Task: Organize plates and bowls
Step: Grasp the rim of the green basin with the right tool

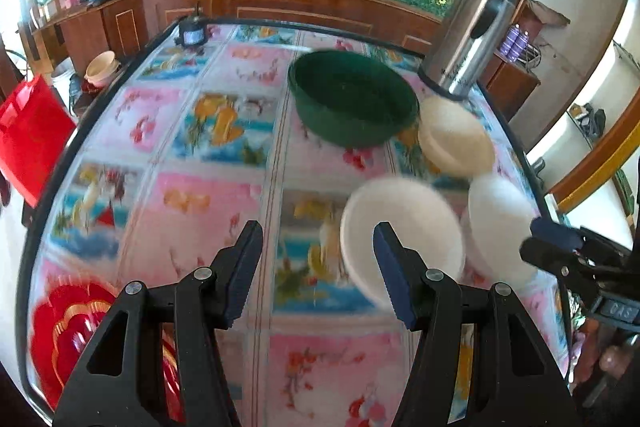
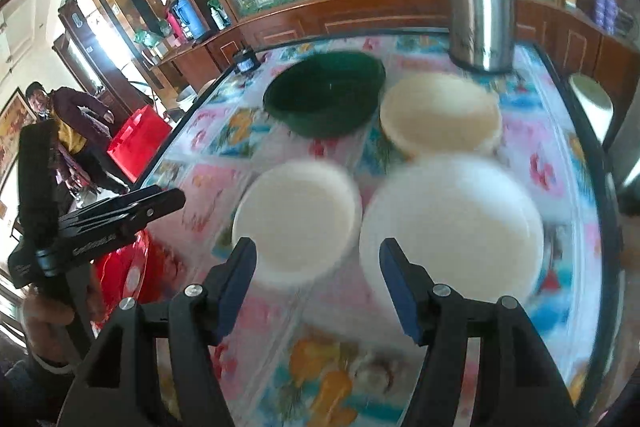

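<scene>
While both your left tool (image 1: 318,247) and right tool (image 2: 318,263) gape empty, round white bowls (image 2: 296,223) and a green basin (image 1: 352,99) rest on the glossy surface (image 1: 192,211).

A table (image 1: 224,187) under a flowered cloth carries everything. On it sit a green bowl (image 1: 352,99), three white bowls (image 2: 440,115), a steel flask (image 1: 472,31) and a red plate (image 1: 68,327).

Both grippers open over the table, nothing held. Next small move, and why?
Probably lower the right gripper onto the rim of the near white bowl. Its jaws are open and empty, that bowl sits just ahead of them, and it stands apart from the green bowl and the other white dishes. The frames are blurred, so go slowly.
</scene>
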### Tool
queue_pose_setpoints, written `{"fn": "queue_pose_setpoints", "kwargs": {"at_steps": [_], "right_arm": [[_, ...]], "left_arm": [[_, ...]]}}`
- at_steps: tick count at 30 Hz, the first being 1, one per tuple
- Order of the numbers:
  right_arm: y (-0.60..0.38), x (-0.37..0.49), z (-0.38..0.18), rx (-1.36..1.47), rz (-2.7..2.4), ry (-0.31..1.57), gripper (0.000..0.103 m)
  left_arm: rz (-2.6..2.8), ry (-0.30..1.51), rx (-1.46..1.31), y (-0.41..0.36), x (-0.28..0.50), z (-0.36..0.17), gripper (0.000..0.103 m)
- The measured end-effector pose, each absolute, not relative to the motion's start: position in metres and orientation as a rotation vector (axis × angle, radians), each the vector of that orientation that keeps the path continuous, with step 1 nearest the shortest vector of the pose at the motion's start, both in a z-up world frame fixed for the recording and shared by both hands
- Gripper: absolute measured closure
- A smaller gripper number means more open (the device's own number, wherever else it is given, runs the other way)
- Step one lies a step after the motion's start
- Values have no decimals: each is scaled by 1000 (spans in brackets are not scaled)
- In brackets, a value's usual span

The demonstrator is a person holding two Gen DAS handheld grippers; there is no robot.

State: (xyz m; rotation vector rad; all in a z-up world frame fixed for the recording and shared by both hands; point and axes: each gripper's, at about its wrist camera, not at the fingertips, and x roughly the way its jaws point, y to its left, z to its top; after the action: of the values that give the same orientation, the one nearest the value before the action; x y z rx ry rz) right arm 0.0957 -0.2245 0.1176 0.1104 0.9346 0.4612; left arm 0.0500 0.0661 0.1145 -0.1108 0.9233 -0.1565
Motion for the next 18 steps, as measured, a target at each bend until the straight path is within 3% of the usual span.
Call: {"fn": "queue_pose_setpoints", "kwargs": {"at_steps": [6, 18], "right_arm": [[-209, 181, 137, 81, 418, 911, 35], [-194, 314, 100, 62, 422, 992, 35]], "left_arm": [[-106, 943, -174, 76, 123, 120, 45], [-100, 1012, -273, 74, 217, 78, 45]]}}
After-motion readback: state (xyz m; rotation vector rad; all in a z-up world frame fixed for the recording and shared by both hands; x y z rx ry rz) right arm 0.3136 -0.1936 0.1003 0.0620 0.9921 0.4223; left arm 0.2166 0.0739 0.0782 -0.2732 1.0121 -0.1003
